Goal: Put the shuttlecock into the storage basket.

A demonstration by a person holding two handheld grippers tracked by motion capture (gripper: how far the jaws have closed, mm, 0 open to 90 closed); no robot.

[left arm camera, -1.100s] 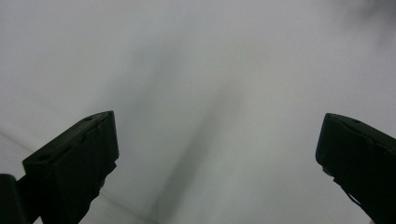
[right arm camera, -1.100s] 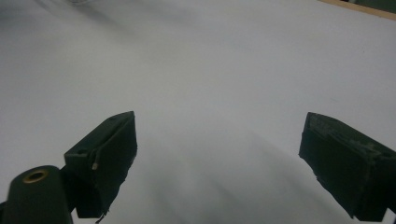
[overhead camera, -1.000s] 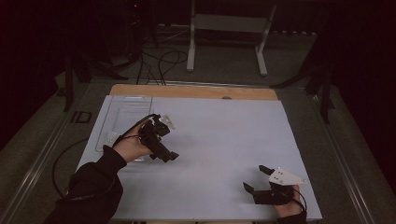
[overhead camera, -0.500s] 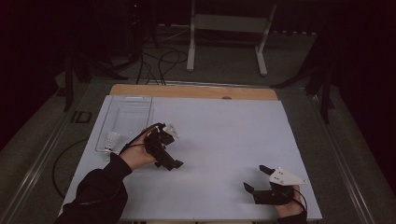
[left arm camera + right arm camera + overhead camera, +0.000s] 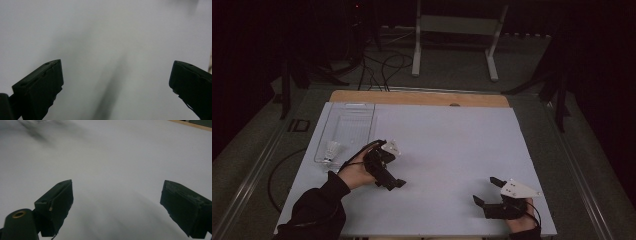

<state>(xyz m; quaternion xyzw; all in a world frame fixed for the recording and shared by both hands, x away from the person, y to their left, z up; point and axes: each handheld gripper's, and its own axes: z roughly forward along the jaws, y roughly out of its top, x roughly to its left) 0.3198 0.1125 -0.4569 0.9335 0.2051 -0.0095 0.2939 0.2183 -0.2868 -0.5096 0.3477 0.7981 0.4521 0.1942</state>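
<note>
Hovering low over the white sheet (image 5: 452,145) with the left gripper (image 5: 393,184), jaws spread wide and nothing between them, plain to see in the left gripper view (image 5: 116,82) with only blank sheet ahead. Pointing away from the prize, too: shuttlecock (image 5: 331,149) off behind and to the left of that claw, apparently sitting in the near end of the clear tray (image 5: 352,125), too small to tell which way up. Reads either as a drop-off already done or a pick-up not yet begun; hard to call, but certainly nothing in hand on either side. Over at the right gripper (image 5: 486,191), same story: released, empty, parked low near the table's front edge and well apart from the left one, with bare sheet between its jaws in its own view (image 5: 116,202). Plenty of open sheet ahead of both claws, no clutter between them. Worth watching: tray wall near the left claw's back side, so any swing back toward the shuttlecock probably means lifting over that rim rather than sliding in. Little room behind the right claw before the front edge, and the right-hand edge close as well. Wooden strip (image 5: 422,98) far ahead of both, out of play.
</note>
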